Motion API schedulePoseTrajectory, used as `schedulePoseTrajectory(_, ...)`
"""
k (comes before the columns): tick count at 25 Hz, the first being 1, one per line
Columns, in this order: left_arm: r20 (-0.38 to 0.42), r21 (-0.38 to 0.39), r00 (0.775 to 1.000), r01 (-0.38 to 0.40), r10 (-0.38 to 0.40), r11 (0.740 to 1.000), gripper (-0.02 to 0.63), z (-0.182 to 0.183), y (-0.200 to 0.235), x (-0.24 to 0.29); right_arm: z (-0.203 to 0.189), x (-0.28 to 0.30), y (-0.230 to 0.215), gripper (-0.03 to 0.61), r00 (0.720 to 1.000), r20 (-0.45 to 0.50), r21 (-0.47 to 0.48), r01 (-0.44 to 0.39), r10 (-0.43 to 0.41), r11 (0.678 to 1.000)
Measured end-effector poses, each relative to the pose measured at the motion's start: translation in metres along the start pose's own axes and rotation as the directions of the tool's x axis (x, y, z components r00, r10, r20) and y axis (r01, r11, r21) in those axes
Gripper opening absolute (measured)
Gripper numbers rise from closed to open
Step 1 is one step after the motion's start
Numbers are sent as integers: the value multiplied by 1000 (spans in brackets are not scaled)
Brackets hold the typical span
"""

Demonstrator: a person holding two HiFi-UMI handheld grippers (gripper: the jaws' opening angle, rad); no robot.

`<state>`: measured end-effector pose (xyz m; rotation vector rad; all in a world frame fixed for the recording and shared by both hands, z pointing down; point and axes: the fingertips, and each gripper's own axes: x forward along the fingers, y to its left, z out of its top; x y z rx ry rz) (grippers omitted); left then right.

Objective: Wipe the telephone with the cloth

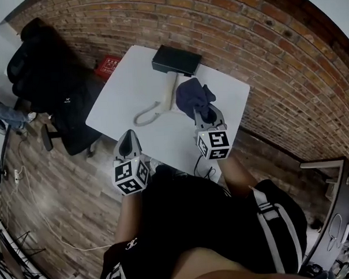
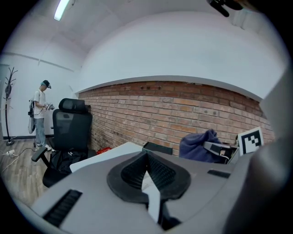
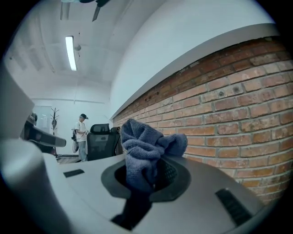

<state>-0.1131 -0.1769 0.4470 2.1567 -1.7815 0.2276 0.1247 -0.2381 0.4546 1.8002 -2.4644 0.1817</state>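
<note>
A black telephone base (image 1: 176, 59) sits at the far end of the white table (image 1: 131, 80). Its white handset (image 1: 172, 91) lies in front of it, and a white cord (image 1: 147, 115) curls toward the left. My right gripper (image 1: 203, 113) is shut on a dark blue cloth (image 1: 194, 96), held above the table just right of the handset. In the right gripper view the cloth (image 3: 144, 151) bunches up out of the jaws of the right gripper (image 3: 149, 176). My left gripper (image 1: 128, 141) hovers over the table's near edge. Its jaws (image 2: 146, 170) are shut with nothing in them.
A black office chair (image 1: 50, 78) stands left of the table. A red box (image 1: 109, 65) lies by the brick wall (image 1: 263, 51) behind it. Far off, a person (image 2: 41, 114) stands beyond the chair (image 2: 71, 132). Cables trail over the wooden floor (image 1: 56, 199).
</note>
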Motion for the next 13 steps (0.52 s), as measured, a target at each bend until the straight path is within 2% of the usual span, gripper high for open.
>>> schedulePoseTrajectory(13,0,-2,998,63,-63,998,0,-6,-38,1,15,-29,-13,34,1000,20,-11,3,-3,1000)
